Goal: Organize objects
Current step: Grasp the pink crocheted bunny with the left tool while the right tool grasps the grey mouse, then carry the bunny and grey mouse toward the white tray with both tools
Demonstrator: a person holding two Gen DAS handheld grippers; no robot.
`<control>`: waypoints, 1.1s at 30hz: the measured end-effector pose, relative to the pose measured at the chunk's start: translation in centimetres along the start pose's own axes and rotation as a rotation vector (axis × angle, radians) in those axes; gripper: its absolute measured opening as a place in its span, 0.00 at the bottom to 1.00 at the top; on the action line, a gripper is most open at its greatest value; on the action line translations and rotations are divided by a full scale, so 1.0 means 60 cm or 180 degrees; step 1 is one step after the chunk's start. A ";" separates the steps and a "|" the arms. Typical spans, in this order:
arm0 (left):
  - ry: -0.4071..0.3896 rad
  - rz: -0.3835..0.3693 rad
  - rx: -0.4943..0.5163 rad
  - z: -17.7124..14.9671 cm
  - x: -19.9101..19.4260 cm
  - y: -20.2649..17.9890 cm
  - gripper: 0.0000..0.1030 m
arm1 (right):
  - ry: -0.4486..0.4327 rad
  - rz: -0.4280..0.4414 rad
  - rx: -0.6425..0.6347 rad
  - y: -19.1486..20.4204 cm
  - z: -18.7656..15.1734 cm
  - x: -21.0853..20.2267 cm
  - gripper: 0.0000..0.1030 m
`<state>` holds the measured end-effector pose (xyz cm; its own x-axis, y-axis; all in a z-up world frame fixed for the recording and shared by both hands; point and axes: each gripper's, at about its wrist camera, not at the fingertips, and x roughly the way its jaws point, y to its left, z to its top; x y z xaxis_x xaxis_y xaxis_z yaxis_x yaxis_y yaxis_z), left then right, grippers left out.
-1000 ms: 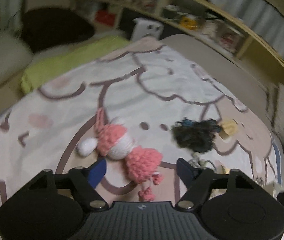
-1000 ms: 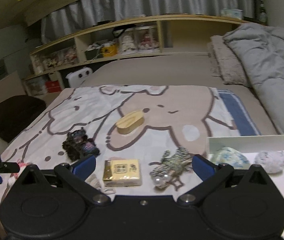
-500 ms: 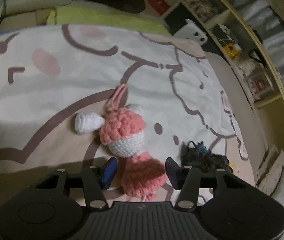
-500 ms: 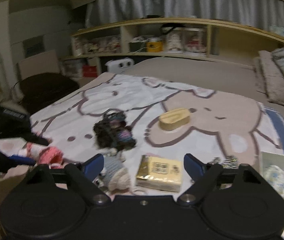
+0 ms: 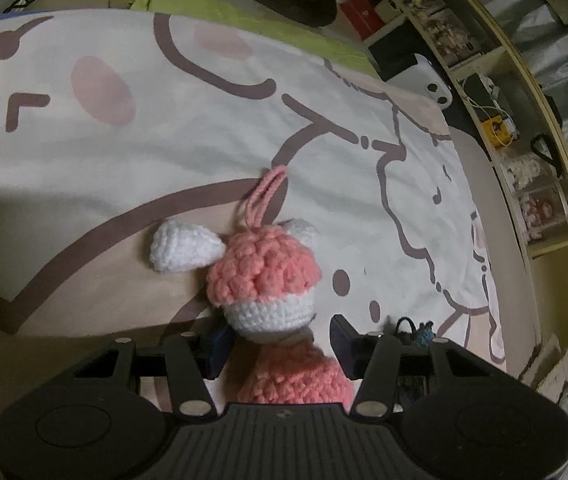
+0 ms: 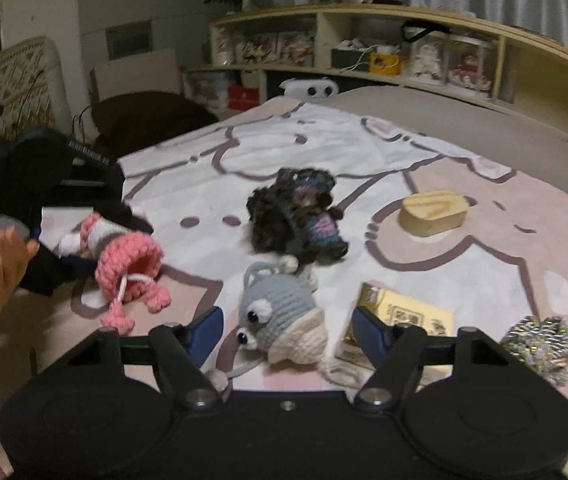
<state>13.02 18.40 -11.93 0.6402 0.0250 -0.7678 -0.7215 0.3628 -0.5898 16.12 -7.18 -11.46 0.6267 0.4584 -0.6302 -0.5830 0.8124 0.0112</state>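
Left gripper (image 5: 280, 340): jaws straddle the pink crochet doll at its neck, one blue pad on each side; the left pad touches the wool, a gap shows by the right one. Not clamped, as far as the left wrist view shows. A hand (image 6: 2, 264) holds it.
Pink crochet doll (image 5: 264, 276): lies on the cartoon-print blanket (image 5: 164, 128), pink cap with hanging loop pointing away, white ears to the sides, pink skirt toward the camera.
Dark yarn toy (image 6: 296, 216): on the blanket, mid-bed, right of the pink doll.
Grey crochet cat (image 6: 280, 316): on the blanket between the right gripper's jaws, googly eyes facing left, not touched by either pad.
Right gripper (image 6: 288, 330): jaws wide apart, holding nothing.
Yellow printed packet (image 6: 400, 320): flat on the blanket, just behind the right jaw.
Wooden oval box (image 6: 434, 214): on the blanket, farther back and to the right.
Silver tinsel bundle (image 6: 536, 344): at the right edge, near the packet.
Shelf unit (image 6: 364, 52): behind the bed, holding boxes and figurines.
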 end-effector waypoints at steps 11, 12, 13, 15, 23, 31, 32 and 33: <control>-0.0005 0.0077 0.0237 -0.002 -0.002 -0.014 0.37 | 0.0032 -0.0007 0.0014 0.005 0.002 0.021 0.57; 0.0012 0.0068 0.0269 -0.003 -0.004 -0.015 0.37 | 0.0057 0.0001 -0.0027 0.009 0.002 0.022 0.55; 0.0025 0.0061 0.0315 -0.004 -0.006 -0.018 0.37 | 0.0093 -0.0032 -0.0107 0.015 0.001 0.023 0.55; 0.0049 0.0043 0.0422 -0.008 -0.010 -0.024 0.37 | 0.0146 -0.0141 -0.0244 0.025 -0.003 0.026 0.52; -0.0018 -0.0092 0.1033 -0.030 -0.036 -0.059 0.37 | 0.0165 -0.0146 0.0044 0.012 0.018 -0.006 0.51; -0.0069 -0.0374 0.1846 -0.067 -0.075 -0.107 0.37 | 0.0010 -0.0182 0.0486 -0.019 0.043 -0.069 0.51; -0.0063 -0.0406 0.1943 -0.073 -0.079 -0.112 0.37 | 0.0003 -0.0190 0.0537 -0.023 0.044 -0.076 0.51; -0.0053 -0.0438 0.2027 -0.078 -0.084 -0.116 0.37 | -0.0002 -0.0201 0.0598 -0.027 0.045 -0.084 0.51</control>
<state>13.60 11.39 -5.13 0.7232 -0.0485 -0.6889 -0.3384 0.8447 -0.4148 15.31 -9.81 -6.22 0.6594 0.4045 -0.6337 -0.4357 0.8925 0.1164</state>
